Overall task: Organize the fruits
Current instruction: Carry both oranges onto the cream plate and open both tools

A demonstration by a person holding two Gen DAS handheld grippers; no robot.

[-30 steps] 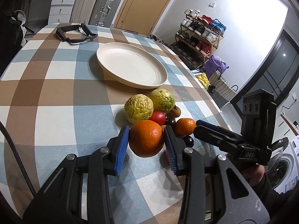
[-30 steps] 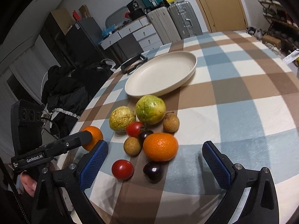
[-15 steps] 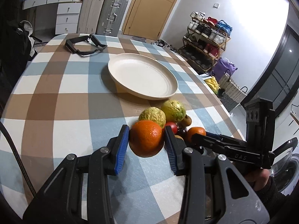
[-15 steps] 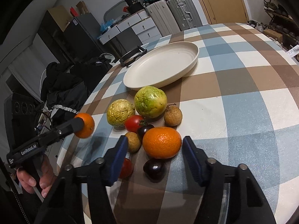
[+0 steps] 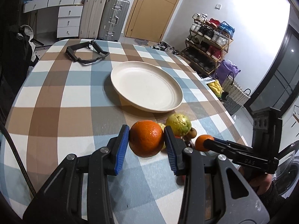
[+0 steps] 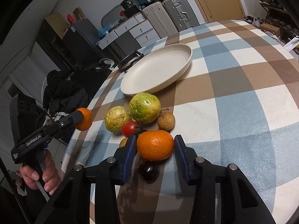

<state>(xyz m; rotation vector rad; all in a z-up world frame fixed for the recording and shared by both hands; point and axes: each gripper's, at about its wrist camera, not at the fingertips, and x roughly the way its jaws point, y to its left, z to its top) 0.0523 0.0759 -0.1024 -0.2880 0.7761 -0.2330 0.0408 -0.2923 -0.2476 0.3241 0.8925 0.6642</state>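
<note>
1. Two grippers are in play, each with an orange fruit between its blue pads.
2. Left gripper [image 5: 146,146] has its jaws closed partway onto a big orange [image 5: 146,138], both pads pressed to its sides, and the fruit hangs clear above the checked tablecloth [image 5: 61,100].
3. From the right wrist view, that same orange [image 6: 84,119] shows at the tip of the left gripper [image 6: 82,118], off the left edge of the fruit pile, with the person's hand [image 6: 40,175] wrapped round the handle.
4. Right gripper [image 6: 155,146] brackets a mandarin [image 6: 155,145]; the left pad touches it, while the right pad sits just beside it with a sliver of gap, so a firm grip cannot be confirmed.
5. Whether the mandarin rests on the cloth or is lifted cannot be told.
6. Just below it lies a dark plum [image 6: 149,170], and just behind it a red tomato [image 6: 130,128].
7. Further back sit a wrinkled yellow fruit [image 6: 117,118], a smooth green fruit [image 6: 144,107] and a small brown fruit [image 6: 166,120], all bunched together.
8. Beyond the pile, the cream plate [image 6: 184,63] stands near the green fruit, with nothing in it.
9. Over in the left wrist view, the plate [image 5: 119,91] sits mid-table and a black strap frame [image 5: 85,53] lies at the far end.
</note>
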